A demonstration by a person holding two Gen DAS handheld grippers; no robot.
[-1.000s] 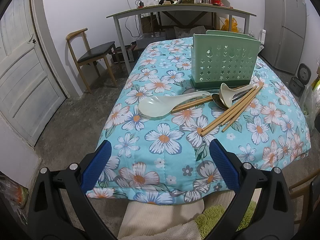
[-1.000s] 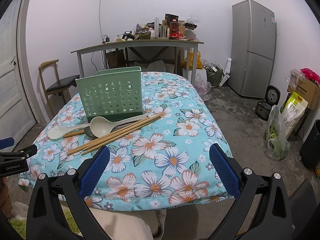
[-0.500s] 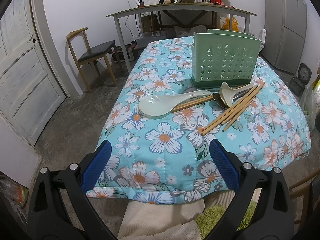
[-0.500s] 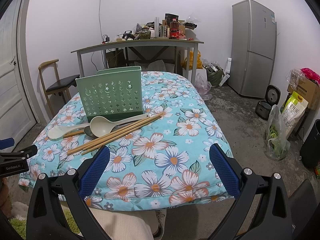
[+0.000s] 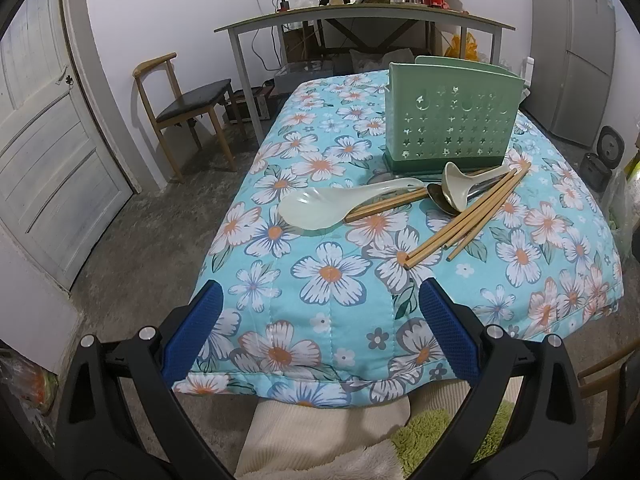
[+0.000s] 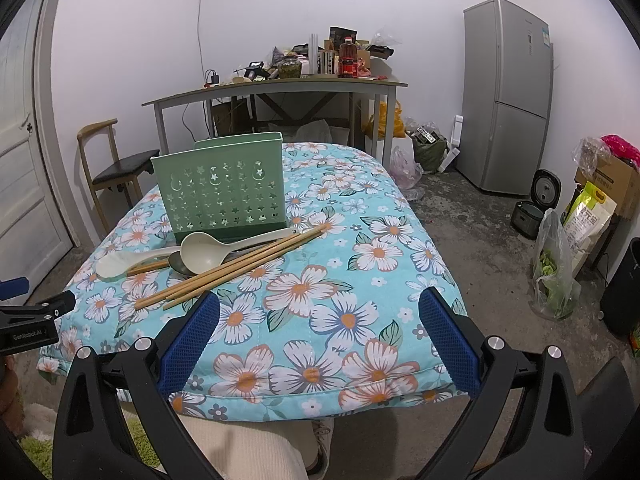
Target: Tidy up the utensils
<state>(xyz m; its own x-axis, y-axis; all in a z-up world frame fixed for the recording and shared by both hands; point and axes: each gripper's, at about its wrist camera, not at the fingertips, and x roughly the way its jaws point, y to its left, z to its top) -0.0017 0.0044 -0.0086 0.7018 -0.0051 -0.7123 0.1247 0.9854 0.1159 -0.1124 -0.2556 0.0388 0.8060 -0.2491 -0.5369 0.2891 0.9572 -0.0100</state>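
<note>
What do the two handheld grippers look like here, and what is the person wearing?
Both the left gripper and the right gripper have black plastic frames with silver screws and two fingers faced with blue textured pads. In the right wrist view, the left gripper's side carries white "GenRobot.AI" lettering. The person wears cream ribbed trousers.

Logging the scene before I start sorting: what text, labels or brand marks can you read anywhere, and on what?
"GenRobot.AI": on the left gripper body, seen in the right wrist view.
Fridge sticker: too small to read.
Yellow-green bag print: blurred, unreadable.
Red-labelled bottle on the far table: unreadable.
Green utensil holder: cut-out shapes only, no text.
</note>
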